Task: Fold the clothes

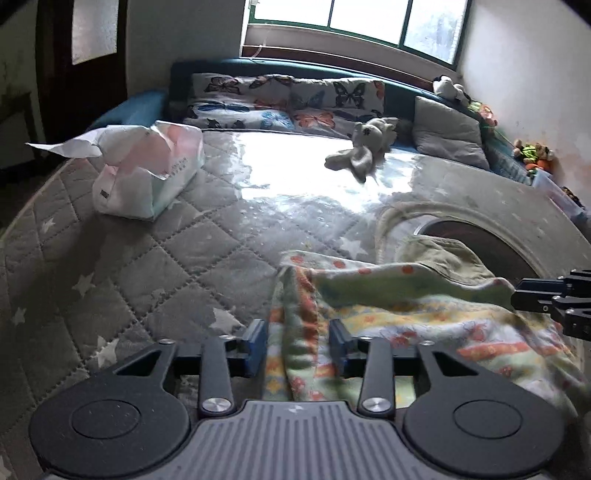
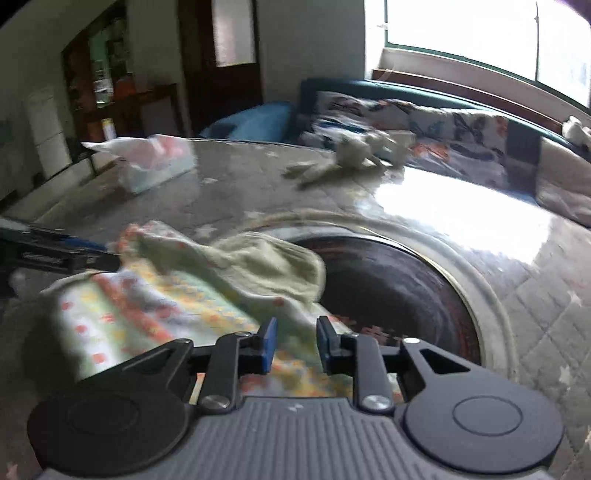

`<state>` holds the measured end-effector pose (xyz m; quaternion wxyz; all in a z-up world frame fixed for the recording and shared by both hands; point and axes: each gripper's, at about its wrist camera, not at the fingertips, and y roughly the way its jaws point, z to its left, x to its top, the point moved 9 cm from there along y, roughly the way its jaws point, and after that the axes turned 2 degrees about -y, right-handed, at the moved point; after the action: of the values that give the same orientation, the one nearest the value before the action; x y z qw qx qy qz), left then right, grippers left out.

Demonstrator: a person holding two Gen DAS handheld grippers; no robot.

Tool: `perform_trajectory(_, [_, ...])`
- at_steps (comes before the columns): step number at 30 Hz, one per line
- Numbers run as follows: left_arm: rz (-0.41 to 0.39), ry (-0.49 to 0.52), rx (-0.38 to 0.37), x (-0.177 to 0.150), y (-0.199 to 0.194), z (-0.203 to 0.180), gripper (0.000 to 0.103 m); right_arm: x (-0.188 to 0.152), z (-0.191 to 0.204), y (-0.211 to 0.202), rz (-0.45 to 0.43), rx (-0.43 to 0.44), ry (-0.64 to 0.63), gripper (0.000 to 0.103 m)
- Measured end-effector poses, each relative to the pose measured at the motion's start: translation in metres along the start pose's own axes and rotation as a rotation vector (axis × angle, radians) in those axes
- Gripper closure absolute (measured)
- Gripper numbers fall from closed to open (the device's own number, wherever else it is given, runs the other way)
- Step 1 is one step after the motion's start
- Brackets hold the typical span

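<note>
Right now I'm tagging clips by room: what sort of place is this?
Most likely a bedroom at home: a quilted bed with butterfly-print pillows, a plush toy and a window behind.

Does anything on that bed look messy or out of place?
Yes. The patterned cloth lies crumpled, its green part flopped over a dark round tray. A tissue pack sits torn open, and a soft toy is sprawled near the pillows.
</note>
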<state>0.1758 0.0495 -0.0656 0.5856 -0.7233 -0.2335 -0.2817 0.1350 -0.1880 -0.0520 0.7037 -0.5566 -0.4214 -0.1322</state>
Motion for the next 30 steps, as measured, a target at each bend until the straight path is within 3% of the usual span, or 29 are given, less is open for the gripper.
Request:
perform_trajectory(6, [0.020, -0.004, -0.022, -0.010, -0.010, -0.005, 0.077, -0.012, 0.054, -0.013, 0.017, 0.152, -0.081, 0.080])
perform_trajectory(11, [0.047, -0.026, -0.066, -0.028, -0.029, -0.007, 0.079, -0.032, 0.076, -0.017, 0.036, 0.153, -0.159, 0.080])
perform_trajectory(19, [0.094, -0.030, -0.138, -0.075, -0.074, -0.008, 0.079, -0.068, 0.093, -0.063, 0.048, 0.217, -0.140, 0.080])
perform_trajectory(25, [0.042, -0.042, -0.083, -0.070, -0.095, 0.004, 0.078, -0.068, 0.080, -0.085, -0.016, 0.188, -0.067, 0.081])
perform_trajectory(30, [-0.013, -0.038, -0.110, -0.053, -0.102, -0.008, 0.077, -0.068, 0.045, -0.082, -0.022, 0.104, 0.006, 0.081])
